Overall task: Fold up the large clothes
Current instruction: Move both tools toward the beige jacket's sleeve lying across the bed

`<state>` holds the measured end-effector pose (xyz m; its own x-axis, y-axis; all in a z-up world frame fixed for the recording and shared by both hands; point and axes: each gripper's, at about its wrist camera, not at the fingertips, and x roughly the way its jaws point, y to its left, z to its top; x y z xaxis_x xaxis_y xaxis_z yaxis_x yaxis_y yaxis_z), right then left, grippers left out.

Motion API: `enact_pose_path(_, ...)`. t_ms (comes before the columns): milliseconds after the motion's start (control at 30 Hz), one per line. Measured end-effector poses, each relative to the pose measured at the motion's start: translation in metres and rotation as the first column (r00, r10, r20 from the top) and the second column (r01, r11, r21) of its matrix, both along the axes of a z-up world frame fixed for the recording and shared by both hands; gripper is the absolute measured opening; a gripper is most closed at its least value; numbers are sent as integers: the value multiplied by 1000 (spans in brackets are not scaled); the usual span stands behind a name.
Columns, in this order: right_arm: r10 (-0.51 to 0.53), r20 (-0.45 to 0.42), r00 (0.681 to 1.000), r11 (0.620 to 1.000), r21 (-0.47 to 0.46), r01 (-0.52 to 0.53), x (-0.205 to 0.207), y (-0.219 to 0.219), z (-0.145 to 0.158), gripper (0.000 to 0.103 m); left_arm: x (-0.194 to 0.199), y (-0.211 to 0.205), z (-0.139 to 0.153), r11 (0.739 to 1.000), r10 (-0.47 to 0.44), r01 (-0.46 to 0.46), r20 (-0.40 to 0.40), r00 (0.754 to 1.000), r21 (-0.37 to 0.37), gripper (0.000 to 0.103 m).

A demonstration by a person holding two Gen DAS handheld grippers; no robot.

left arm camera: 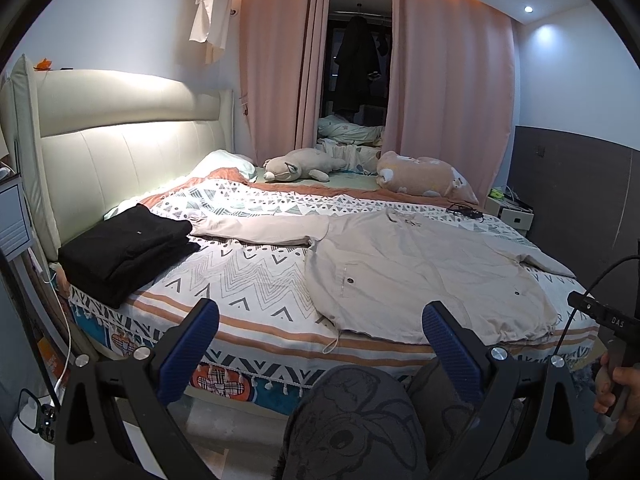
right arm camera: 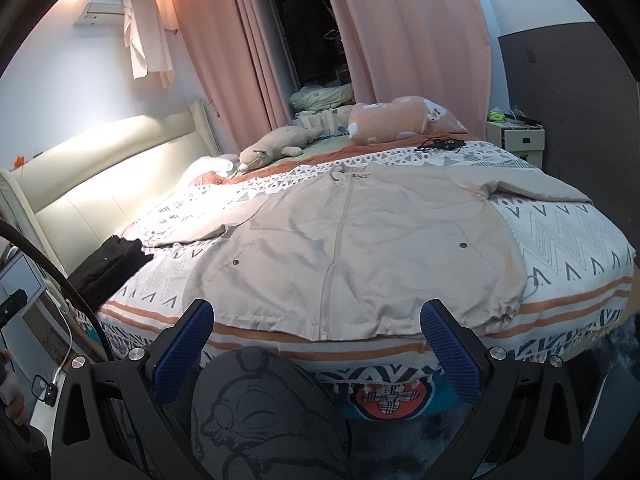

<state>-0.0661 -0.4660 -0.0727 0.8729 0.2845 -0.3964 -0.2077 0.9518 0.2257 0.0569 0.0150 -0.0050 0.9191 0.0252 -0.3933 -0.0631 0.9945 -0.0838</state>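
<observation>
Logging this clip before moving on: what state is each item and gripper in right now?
Beige jacket: spread flat on the bed, zipped, sleeves out, unfolded.
Black clothes: folded, stacked near the headboard.
Left gripper: open, empty, short of the bed.
Right gripper: open, empty, short of the jacket hem.
Pink curtains: parted in the middle.

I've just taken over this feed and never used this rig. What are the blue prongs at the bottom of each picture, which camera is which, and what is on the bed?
Each picture comes from a camera on a handheld gripper; a person holds one in each hand. The blue prongs are its two fingers. The left gripper and the right gripper are both open and hold nothing. On the bed a beige zip jacket lies spread flat, front up, sleeves out. Near the headboard sits a stack of folded black clothes. Farther back lie a plush toy and a pillow.
</observation>
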Motion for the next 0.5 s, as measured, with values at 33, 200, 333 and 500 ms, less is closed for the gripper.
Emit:
enact_pose_path(33, 4, -1, 1000, 1000, -2, -4, 5, 3, 0, 103, 5, 1, -1, 1000, 2, -2, -3, 1000, -5, 103)
enact_pose_path(200, 25, -6, 1000, 999, -23, -25, 41, 14, 5, 103, 36, 8, -3, 1000, 14, -14, -15, 1000, -22, 103)
enact_pose_path(333, 43, -14, 999, 999, -27, -43, 75, 25, 11, 103, 65, 13, -4, 999, 27, -28, -38, 999, -29, 103)
enact_pose_path(500, 50, -27, 998, 999, -9, -50, 117, 39, 18, 103, 100, 24, -6, 999, 38, -39, -72, 997, -25, 103)
